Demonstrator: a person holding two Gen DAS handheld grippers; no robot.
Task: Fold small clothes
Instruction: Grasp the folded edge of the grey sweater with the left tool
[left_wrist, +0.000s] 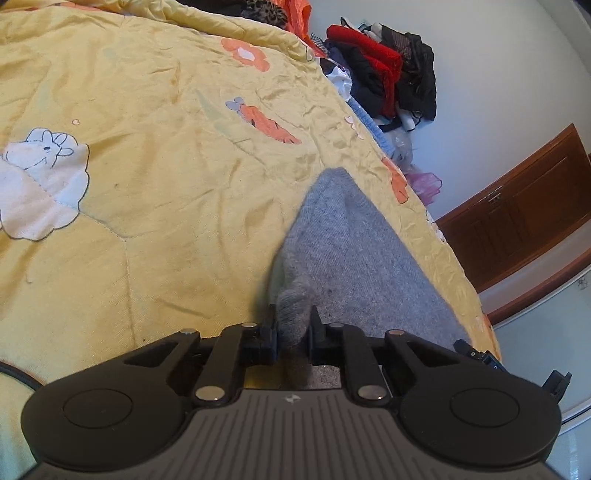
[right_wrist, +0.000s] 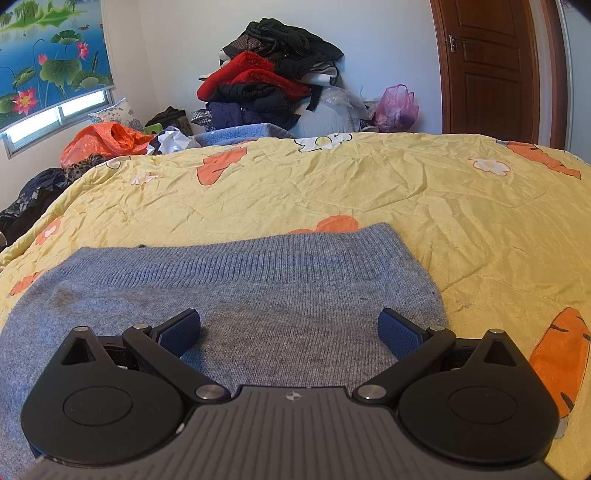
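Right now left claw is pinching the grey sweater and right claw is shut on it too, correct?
Not quite. The left claw does pinch the grey sweater, but the right claw is open: the right wrist view shows its blue pads spread wide above the knit, gripping nothing.

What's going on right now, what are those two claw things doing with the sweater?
Left gripper jaws shut on a pinch of the grey sweater. Right gripper jaws wide open above it, holding nothing. Sweater flat on the yellow quilt; nothing in the way.
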